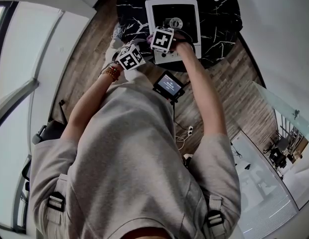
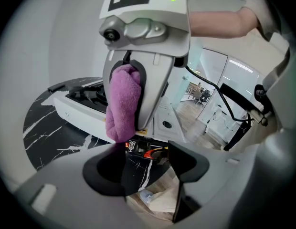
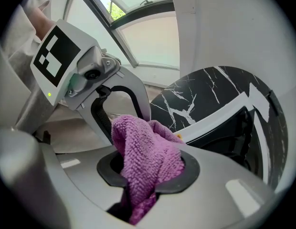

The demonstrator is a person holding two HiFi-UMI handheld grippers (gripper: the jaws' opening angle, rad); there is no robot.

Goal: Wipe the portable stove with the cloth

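Observation:
The white portable stove (image 1: pixel 152 15) stands on a round black marble table (image 1: pixel 129 4). A purple cloth (image 3: pixel 148 151) bunches up between the jaws of my right gripper (image 3: pixel 148 175), which is shut on it. That gripper's marker cube (image 1: pixel 162 39) hovers over the stove's near edge. In the left gripper view the cloth (image 2: pixel 123 104) hangs from the right gripper just in front of the stove's white side (image 2: pixel 81 111). My left gripper (image 2: pixel 145 168) is open with nothing between its black pads; its cube (image 1: pixel 130 57) sits to the left of the right one, off the stove.
A small screen device (image 1: pixel 168 85) hangs at the person's front, with a cable below it. Wooden floor (image 1: pixel 244 83) surrounds the table. Glass partitions stand to the right and curved windows to the left.

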